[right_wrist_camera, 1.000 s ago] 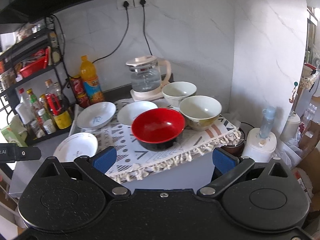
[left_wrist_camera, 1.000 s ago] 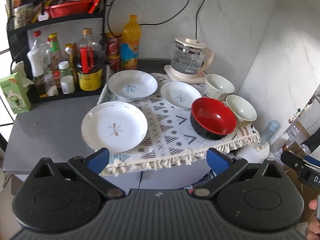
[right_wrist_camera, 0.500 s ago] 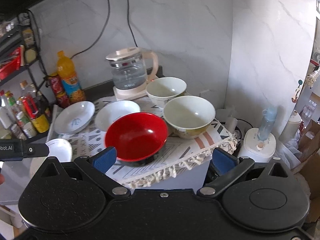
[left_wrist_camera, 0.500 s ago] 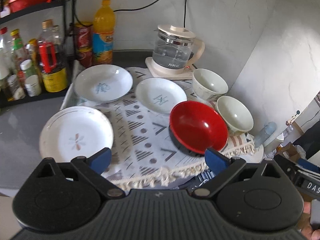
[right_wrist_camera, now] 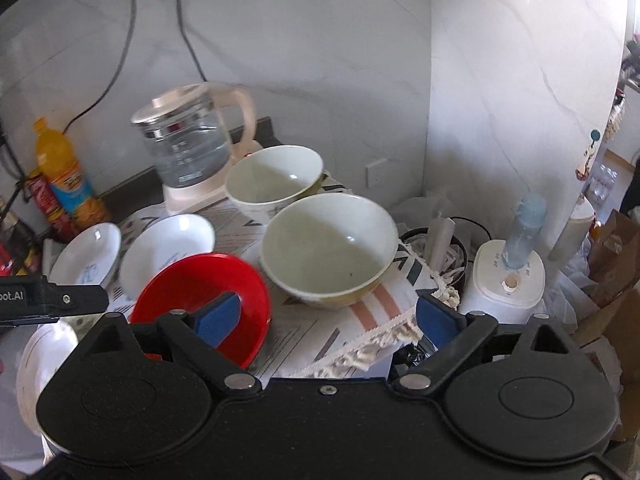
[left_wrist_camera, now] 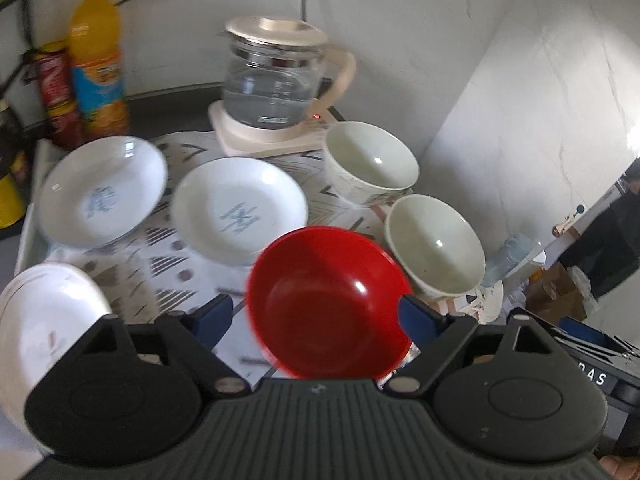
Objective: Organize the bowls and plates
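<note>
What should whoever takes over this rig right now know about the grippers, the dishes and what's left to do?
Left gripper: open, empty, its fingers flanking the red bowl without contact that I can confirm.
Right gripper: open, empty, facing the near cream bowl.
Dishes: all on the patterned cloth. Second cream bowl sits by the glass kettle. Two white plates lie mid-cloth; a third plate is at the near left edge.
Done: nothing stacked.
Left: nest the three bowls, stack the three plates.
</note>
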A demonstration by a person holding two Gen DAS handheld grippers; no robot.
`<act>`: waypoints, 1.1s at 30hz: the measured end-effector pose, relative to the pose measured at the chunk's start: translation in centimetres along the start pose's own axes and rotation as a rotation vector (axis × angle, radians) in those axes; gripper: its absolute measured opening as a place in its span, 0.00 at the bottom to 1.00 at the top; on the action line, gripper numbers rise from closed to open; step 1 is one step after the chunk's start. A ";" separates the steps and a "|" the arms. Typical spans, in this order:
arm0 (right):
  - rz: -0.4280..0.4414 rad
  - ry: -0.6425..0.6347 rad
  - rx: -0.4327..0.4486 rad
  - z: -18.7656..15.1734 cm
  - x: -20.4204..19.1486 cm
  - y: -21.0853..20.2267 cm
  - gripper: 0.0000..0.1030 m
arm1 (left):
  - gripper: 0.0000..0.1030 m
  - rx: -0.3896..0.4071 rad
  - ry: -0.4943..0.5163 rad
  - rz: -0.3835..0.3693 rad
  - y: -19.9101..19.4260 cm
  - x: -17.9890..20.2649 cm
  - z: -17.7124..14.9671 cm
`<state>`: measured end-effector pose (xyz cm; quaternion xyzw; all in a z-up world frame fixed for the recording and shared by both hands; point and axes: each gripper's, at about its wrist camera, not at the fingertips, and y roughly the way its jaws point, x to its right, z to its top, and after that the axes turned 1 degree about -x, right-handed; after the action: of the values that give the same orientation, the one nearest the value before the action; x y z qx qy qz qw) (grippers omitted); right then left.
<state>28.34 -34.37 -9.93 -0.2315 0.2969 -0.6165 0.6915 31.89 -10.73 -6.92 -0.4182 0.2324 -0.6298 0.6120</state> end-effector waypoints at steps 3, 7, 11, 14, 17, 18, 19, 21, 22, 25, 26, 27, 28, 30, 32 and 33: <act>-0.002 0.023 -0.015 0.7 0.6 1.5 0.84 | 0.78 -0.022 0.022 -0.020 2.0 1.1 1.5; -0.021 0.057 -0.037 1.4 1.5 3.4 0.83 | 0.70 -0.059 0.041 -0.054 4.7 2.6 3.3; -0.032 0.094 -0.051 1.9 2.4 5.0 0.75 | 0.63 -0.086 0.071 -0.076 7.1 4.0 4.7; -0.027 0.123 -0.072 2.2 2.8 6.3 0.67 | 0.58 -0.113 0.079 -0.086 9.1 4.9 5.5; -0.031 0.146 -0.083 2.3 3.4 7.4 0.64 | 0.49 -0.150 0.082 -0.090 11.2 5.5 6.0; -0.042 0.150 -0.094 2.4 3.5 7.9 0.63 | 0.46 -0.166 0.077 -0.093 11.9 5.5 6.2; -0.048 0.156 -0.102 2.5 3.7 8.3 0.63 | 0.45 -0.177 0.076 -0.102 12.5 5.7 6.3; -0.050 0.168 -0.113 2.6 4.1 9.1 0.62 | 0.43 -0.196 0.087 -0.114 13.7 6.1 6.7; -0.050 0.173 -0.120 2.6 4.3 9.5 0.61 | 0.42 -0.202 0.091 -0.116 14.2 6.3 6.9; -0.061 0.198 -0.151 2.4 5.0 10.9 0.54 | 0.40 -0.223 0.095 -0.121 15.8 6.7 7.3; -0.072 0.206 -0.163 2.3 5.2 11.3 0.51 | 0.39 -0.224 0.095 -0.121 16.3 6.8 7.4; -0.078 0.216 -0.174 2.3 5.5 11.7 0.48 | 0.39 -0.229 0.094 -0.119 16.7 6.9 7.5; -0.076 0.220 -0.183 2.2 5.7 12.1 0.46 | 0.39 -0.237 0.090 -0.118 17.2 7.0 7.6; -0.076 0.222 -0.206 2.1 5.9 13.0 0.41 | 0.33 -0.253 0.087 -0.111 18.2 7.1 7.8; -0.069 0.227 -0.212 2.1 6.0 13.5 0.38 | 0.30 -0.257 0.095 -0.107 19.0 7.4 7.9; -0.067 0.233 -0.219 2.2 6.1 13.9 0.37 | 0.27 -0.260 0.094 -0.105 19.4 7.4 8.0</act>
<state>40.17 -38.63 -18.69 -0.2422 0.4326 -0.6258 0.6021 50.28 -18.87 -16.45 -0.4756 0.3183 -0.6443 0.5073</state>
